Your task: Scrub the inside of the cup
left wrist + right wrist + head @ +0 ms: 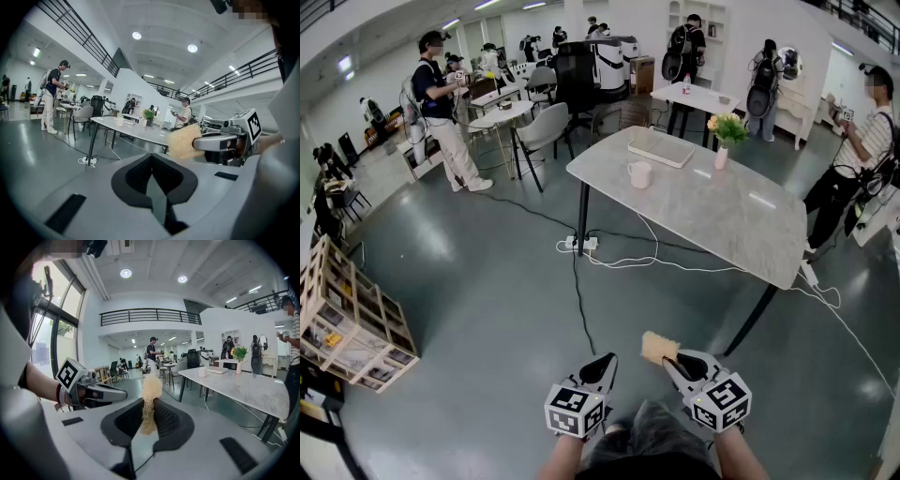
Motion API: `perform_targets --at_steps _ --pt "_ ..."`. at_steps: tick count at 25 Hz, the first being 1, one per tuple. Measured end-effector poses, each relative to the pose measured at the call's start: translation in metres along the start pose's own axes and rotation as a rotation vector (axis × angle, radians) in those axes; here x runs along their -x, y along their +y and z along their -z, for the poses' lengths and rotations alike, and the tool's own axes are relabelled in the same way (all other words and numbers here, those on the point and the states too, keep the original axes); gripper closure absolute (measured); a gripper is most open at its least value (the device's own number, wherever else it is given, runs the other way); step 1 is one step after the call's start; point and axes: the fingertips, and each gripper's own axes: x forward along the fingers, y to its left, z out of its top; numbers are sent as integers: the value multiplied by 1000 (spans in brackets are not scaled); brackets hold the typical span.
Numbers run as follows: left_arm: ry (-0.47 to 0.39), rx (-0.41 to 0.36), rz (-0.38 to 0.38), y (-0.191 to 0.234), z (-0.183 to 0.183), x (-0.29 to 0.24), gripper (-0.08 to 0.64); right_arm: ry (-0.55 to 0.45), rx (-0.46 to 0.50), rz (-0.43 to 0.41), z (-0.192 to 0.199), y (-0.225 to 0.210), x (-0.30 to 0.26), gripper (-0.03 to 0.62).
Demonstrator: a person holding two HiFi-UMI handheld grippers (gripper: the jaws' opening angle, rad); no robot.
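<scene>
A white cup [639,173] stands on the grey marble table [731,225], far ahead of both grippers; it shows small in the right gripper view [202,371] and the left gripper view [120,121]. My right gripper [667,357] is shut on a tan scrubbing sponge [657,347], whose fuzzy edge sticks out past the jaws [151,392]. My left gripper [607,361] is shut with nothing between its jaws [151,161]. Both are held low in front of the person, above the floor. From the left gripper view the sponge [183,142] shows at the right gripper's tip.
On the table are a flat white tray [661,147] and a vase of flowers [727,131]. A power strip and cables [581,244] lie on the floor by the table leg. A wooden crate [347,314] stands left. Several people stand around the room.
</scene>
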Motion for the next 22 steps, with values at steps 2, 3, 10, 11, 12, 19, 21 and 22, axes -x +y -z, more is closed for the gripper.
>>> perform_targets --at_steps 2,3,10,11,12,19,21,22 --pt "9 -9 7 7 -1 -6 546 -8 -8 7 0 -5 -11 532" --pt "14 -13 9 11 -1 -9 546 -11 -10 12 1 -8 -16 532" --pt "43 7 -23 45 -10 -47 546 -1 -16 -16 -3 -39 -60 532" --pt "45 10 -25 49 -14 -55 546 5 -16 -25 -6 -45 -66 532" --pt "46 12 -26 53 -19 -64 546 11 -13 -31 -9 -52 -73 532" --pt "27 9 -15 75 -62 -138 546 35 17 -50 -35 -112 -112 532" --pt "25 10 -14 80 -73 -155 546 42 17 -56 -42 -128 -122 532" --pt "27 12 -15 83 -78 -163 546 43 16 -62 -45 -135 -126 532"
